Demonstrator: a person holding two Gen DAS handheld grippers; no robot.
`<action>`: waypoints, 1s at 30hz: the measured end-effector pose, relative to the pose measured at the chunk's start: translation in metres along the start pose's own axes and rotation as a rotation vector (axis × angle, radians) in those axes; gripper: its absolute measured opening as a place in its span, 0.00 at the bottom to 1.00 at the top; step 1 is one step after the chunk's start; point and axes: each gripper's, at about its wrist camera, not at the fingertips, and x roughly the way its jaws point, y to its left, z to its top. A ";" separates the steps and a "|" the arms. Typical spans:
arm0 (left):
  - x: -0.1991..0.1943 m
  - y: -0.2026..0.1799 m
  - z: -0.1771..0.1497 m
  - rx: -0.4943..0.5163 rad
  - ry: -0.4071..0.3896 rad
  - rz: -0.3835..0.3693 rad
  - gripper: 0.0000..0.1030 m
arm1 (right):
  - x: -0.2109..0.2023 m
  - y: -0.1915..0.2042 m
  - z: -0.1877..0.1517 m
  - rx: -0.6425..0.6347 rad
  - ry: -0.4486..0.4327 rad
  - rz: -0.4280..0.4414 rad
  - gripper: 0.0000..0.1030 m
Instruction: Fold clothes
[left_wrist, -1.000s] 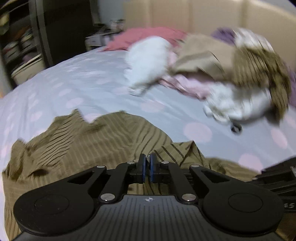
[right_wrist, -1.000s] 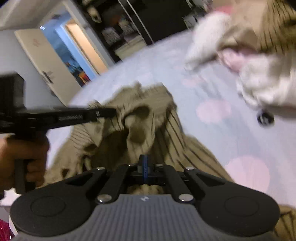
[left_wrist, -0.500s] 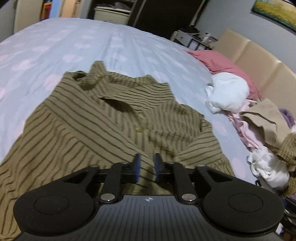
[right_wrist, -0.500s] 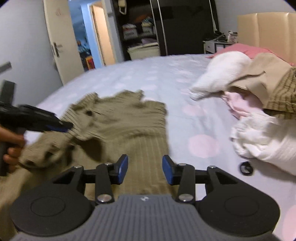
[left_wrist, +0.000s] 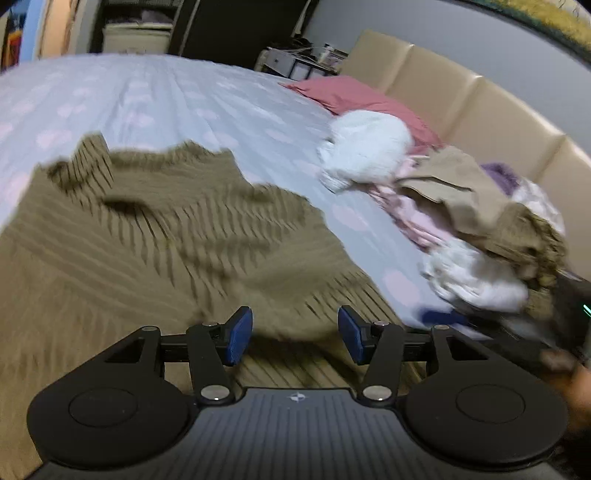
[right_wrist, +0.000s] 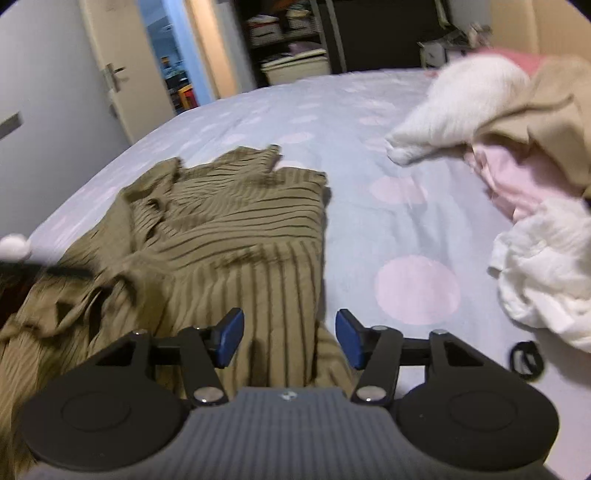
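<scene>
An olive shirt with dark stripes (left_wrist: 155, 236) lies spread on the bed, its collar toward the far side. In the right wrist view the same striped shirt (right_wrist: 236, 236) shows a right side laid over in a fold. My left gripper (left_wrist: 295, 334) hovers open over the shirt's near part, nothing between its blue pads. My right gripper (right_wrist: 288, 338) is open too, above the shirt's right edge. The left wrist view is motion-blurred.
A pile of unfolded clothes (left_wrist: 461, 221) in white, pink, tan and brown lies to the right on the polka-dot bedsheet (left_wrist: 207, 103). The same pile (right_wrist: 524, 177) fills the right wrist view's right side. A small black ring (right_wrist: 526, 356) rests on the sheet. Padded headboard (left_wrist: 461, 96) beyond.
Both grippers went from shut on the shirt to wide open, releasing it. The shirt now lies on the bed, and both cameras have swung during the motion.
</scene>
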 end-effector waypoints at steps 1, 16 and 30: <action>-0.001 -0.005 -0.010 0.002 0.013 -0.014 0.48 | 0.007 -0.005 0.005 0.034 0.000 0.017 0.57; 0.026 -0.048 -0.066 0.057 0.071 -0.106 0.48 | 0.123 -0.056 0.085 0.321 0.080 0.202 0.61; 0.019 -0.026 -0.075 -0.017 0.064 -0.103 0.48 | 0.120 -0.086 0.133 0.318 0.027 0.256 0.03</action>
